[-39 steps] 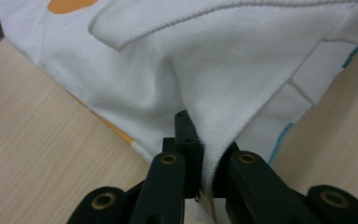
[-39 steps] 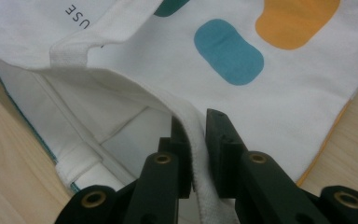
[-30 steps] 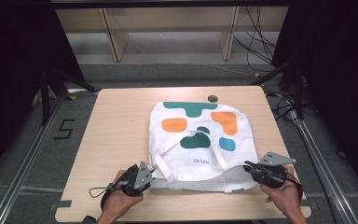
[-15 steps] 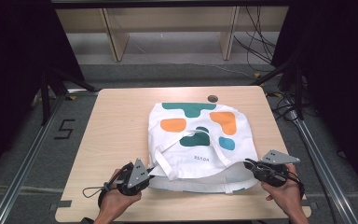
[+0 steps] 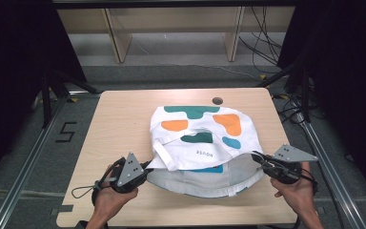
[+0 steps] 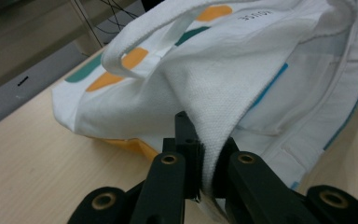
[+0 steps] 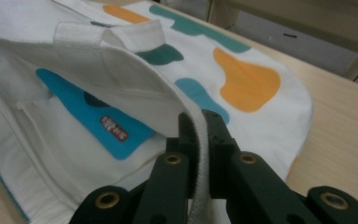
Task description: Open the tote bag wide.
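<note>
We see a light wooden table point(image 5: 124, 119) carrying a white tote bag point(image 5: 205, 138) printed with teal and orange blobs; the bag lies toward the table's near right half, its mouth facing the near edge. A small dark round hole point(image 5: 217, 100) sits in the table just beyond the bag's far edge. The left gripper point(image 6: 200, 154) is clenched on the upper layer of the bag's mouth at its left corner, and the right gripper point(image 7: 200, 140) is clenched on the same rim at its right corner, lifting it off the lower layer. The right gripper view gives us the bag's inside: a blue patch point(image 7: 93, 119) with a small red label point(image 7: 113, 127), its writing too small to read. From the high view we read small lettering upside down on the upper layer, seemingly "HOUSE" point(image 5: 203, 152). The left gripper view shows a strap point(image 6: 140, 46) arching over the bag.
</note>
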Demonstrator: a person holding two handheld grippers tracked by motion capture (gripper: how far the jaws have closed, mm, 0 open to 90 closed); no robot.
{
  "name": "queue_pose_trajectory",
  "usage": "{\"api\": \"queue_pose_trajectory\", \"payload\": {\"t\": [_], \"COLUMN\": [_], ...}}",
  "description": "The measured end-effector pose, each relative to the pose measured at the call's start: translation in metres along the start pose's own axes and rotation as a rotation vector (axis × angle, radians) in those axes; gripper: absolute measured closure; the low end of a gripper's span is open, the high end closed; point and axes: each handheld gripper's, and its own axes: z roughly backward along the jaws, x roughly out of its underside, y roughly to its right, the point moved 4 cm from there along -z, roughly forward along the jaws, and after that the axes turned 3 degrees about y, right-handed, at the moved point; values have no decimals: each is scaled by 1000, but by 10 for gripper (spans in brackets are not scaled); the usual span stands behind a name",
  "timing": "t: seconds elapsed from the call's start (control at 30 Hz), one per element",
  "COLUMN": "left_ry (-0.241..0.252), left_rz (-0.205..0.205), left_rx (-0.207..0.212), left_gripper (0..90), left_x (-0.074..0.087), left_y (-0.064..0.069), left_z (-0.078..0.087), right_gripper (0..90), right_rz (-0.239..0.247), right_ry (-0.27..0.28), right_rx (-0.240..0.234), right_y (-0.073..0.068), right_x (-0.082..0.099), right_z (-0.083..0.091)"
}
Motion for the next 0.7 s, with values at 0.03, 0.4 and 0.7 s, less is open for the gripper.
{"api": "queue_pose_trajectory", "payload": {"t": [0.03, 0.4, 0.7], "left_ry": [0, 126, 220], "left_rz": [0, -55, -77], "left_rx": [0, -19, -21], "left_gripper": [867, 870, 872], "left_x": [0, -62, -100], "left_y": [0, -13, -18], "left_z": [0, 32, 62], "right_gripper": [881, 883, 885], "right_rz": [-16, 30, 97], "right_ry": [4, 134, 213], "right_rx": [-13, 3, 14], "right_y": [0, 14, 14], "right_x": [-5, -67, -112], "right_z": [3, 29, 57]}}
